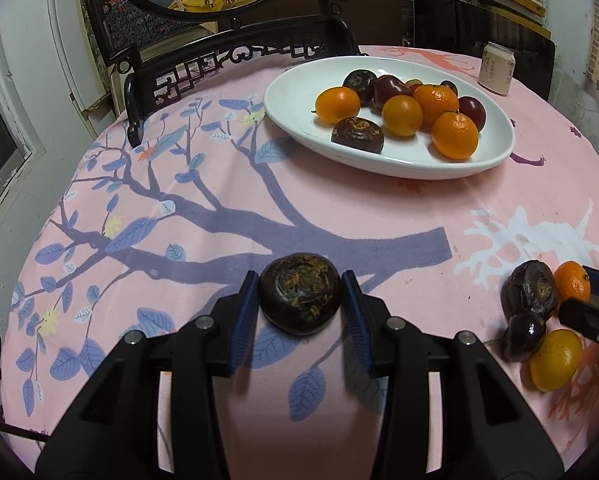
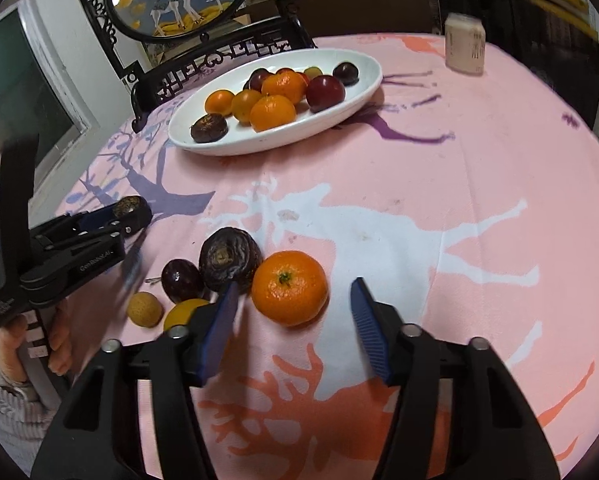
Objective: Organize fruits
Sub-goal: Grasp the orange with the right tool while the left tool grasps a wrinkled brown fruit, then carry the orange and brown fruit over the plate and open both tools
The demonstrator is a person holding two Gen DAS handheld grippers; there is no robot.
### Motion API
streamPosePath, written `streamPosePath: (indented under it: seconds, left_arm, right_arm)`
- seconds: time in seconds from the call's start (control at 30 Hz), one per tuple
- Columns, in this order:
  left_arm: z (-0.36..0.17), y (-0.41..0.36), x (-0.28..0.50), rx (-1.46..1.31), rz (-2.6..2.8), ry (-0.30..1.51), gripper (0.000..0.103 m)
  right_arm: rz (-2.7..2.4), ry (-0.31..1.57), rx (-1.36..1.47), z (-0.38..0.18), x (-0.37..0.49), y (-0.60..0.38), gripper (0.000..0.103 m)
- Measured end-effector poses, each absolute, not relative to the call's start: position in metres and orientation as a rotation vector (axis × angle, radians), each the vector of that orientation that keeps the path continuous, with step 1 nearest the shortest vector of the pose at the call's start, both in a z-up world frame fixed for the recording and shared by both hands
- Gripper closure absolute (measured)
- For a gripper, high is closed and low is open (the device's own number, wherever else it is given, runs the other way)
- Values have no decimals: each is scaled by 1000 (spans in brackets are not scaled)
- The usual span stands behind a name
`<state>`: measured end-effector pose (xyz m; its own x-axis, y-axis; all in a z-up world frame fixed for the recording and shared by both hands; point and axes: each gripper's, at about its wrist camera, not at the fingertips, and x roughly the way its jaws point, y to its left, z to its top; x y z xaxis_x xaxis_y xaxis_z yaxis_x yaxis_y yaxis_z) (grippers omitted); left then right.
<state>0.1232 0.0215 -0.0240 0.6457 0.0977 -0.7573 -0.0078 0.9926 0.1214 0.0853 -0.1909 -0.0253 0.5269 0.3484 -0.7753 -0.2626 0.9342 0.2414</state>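
Observation:
My left gripper is shut on a flat dark brown fruit just above the pink tablecloth; in the right wrist view the same gripper is at the left. My right gripper stands open around a tangerine on the cloth, its pads clear of the peel. To the tangerine's left lie a wrinkled dark fruit, a plum, a small tan fruit and a yellow fruit, half hidden by my finger. A white oval plate farther back holds several oranges, plums and dark fruits.
A pale can stands at the far right of the round table. A dark carved chair and a round framed picture stand behind the plate. A person's hand holds the left gripper. Bare cloth lies between plate and loose fruits.

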Motion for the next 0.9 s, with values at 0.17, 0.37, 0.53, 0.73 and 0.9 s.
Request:
streamPosePath:
  seconds: [0.17, 0.37, 0.53, 0.73, 0.9]
  left_arm:
    - [-24, 22, 123, 108, 60, 866, 60]
    - [-23, 23, 123, 99, 57, 865, 61]
    - [-18, 25, 121, 80, 57, 850, 61]
    - [-6, 32, 116, 42, 63, 809, 61]
    - [1, 24, 108, 71, 64, 765, 61]
  right_arm:
    - [357, 918, 29, -26, 81, -181, 64]
    - [347, 884, 19, -22, 78, -182, 66]
    - [305, 863, 84, -16, 82, -200, 66]
    - [285, 838, 97, -12, 82, -204, 66]
    - [270, 818, 115, -9, 81, -210, 66]
